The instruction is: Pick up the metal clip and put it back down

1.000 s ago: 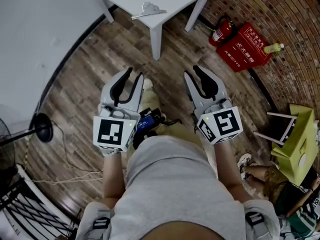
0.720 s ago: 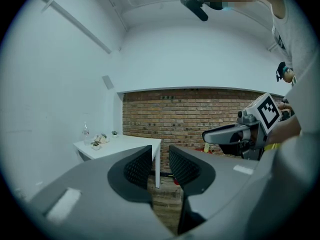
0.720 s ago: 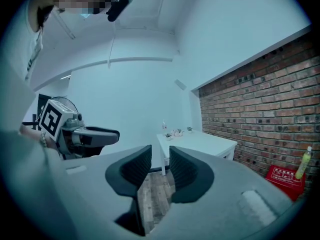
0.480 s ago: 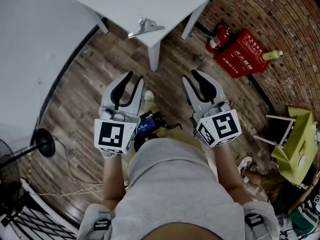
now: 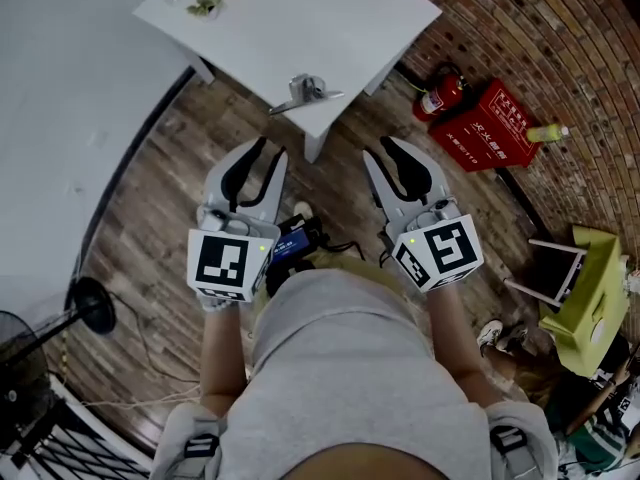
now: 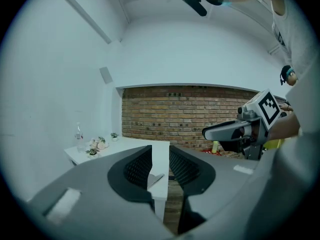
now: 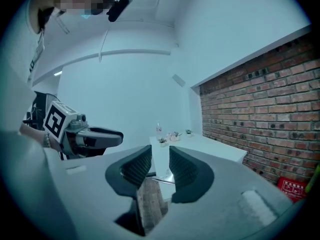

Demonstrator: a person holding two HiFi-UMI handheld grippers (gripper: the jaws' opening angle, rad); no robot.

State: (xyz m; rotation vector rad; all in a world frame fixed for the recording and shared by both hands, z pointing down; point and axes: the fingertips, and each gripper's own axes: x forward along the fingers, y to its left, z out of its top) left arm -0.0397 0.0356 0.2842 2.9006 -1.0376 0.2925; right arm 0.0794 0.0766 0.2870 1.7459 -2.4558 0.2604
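The white desk [image 5: 300, 28] has come nearer to us over the last second: more of its top now shows in the head view, and its near corner sits closer to both grippers than it did.

Closest to us, the left gripper [image 5: 272, 148] and the right gripper [image 5: 380, 148] are held side by side above the wooden floor [image 5: 150, 218], both pointing toward the desk. In the left gripper view, the left gripper [image 6: 160, 151] has its jaws a narrow way apart, with nothing gripped. The right gripper [image 7: 160, 151] stands the same, narrowly parted and empty.

Just beyond the fingertips, the metal clip [image 5: 305, 93] lies on the desk at its near corner, one thin arm reaching toward the right edge. We see it through the gap of each gripper's jaws, apart from both [image 6: 155, 179] [image 7: 164, 179].

At the desk's far left corner stand some small plants [image 5: 205, 3] and a clear bottle [image 6: 78, 134].

To the right, past the desk, a fire extinguisher [image 5: 440, 93] and a red box [image 5: 490, 123] rest against the brick wall [image 5: 560, 48].
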